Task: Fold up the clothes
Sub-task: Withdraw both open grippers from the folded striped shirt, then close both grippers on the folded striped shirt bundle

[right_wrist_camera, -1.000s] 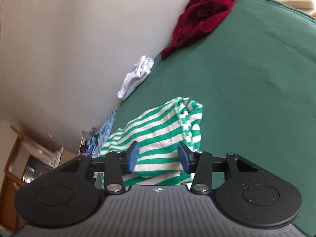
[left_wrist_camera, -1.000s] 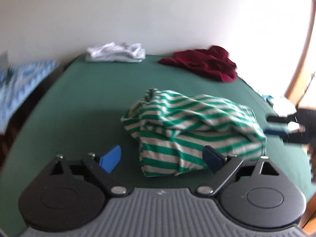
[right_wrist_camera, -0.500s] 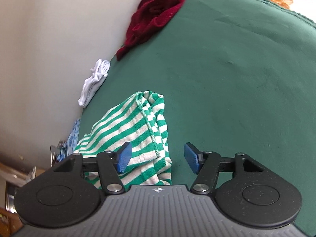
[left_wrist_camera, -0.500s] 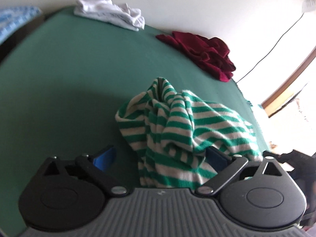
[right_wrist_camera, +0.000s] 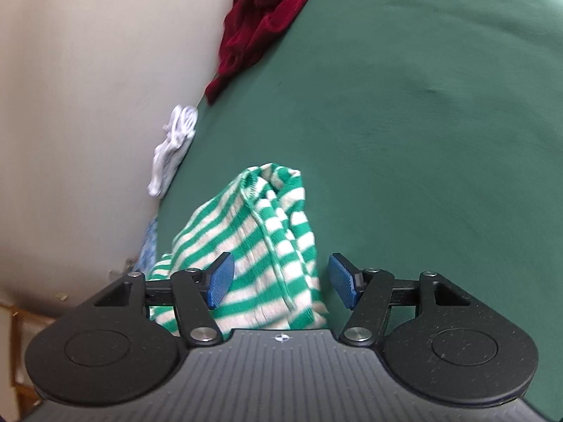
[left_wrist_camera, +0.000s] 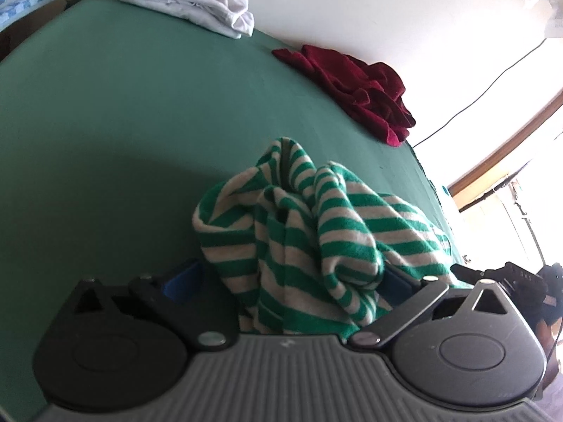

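Striped sweater lies bunched on the green surface, straight ahead of both my grippers. Left gripper has jaws opening, cloth between, unpinched; right gripper straddles the hem edge, released. Both sit equally near.

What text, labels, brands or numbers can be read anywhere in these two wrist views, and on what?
No readable text.
Right gripper, seen at the edge of the left wrist view: faint pale marks on its black body, too blurred to read.
Striped garment, red garment, white garment: no print or label showing.
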Available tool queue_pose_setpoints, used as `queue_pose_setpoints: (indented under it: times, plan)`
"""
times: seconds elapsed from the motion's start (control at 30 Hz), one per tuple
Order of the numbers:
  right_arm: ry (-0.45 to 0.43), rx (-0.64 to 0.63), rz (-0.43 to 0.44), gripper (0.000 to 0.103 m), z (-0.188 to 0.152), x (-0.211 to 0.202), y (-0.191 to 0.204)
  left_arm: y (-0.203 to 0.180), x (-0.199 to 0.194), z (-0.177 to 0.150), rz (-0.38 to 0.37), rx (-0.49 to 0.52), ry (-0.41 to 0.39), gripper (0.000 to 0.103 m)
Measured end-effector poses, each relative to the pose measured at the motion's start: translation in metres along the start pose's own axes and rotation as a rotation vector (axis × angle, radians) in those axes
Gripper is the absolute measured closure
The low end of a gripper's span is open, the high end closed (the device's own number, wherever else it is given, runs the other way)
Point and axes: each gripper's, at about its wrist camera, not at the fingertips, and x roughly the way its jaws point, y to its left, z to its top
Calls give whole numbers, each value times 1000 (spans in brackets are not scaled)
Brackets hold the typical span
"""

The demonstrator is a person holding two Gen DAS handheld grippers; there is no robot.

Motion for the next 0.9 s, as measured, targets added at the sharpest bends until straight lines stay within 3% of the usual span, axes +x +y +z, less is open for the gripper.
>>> queue_pose_setpoints:
  times: [0.3,0.73,0.9]
  plan:
    - [153,-105,62,40,26,21,3,-10,2,4,90,-53,11,1]
    - [186,-145,121,40,28,33,10,-24,16,11,220,-51,48,1]
    - [185,-161,139,39,27,36,12,-25,18,12,226,-36,54,1]
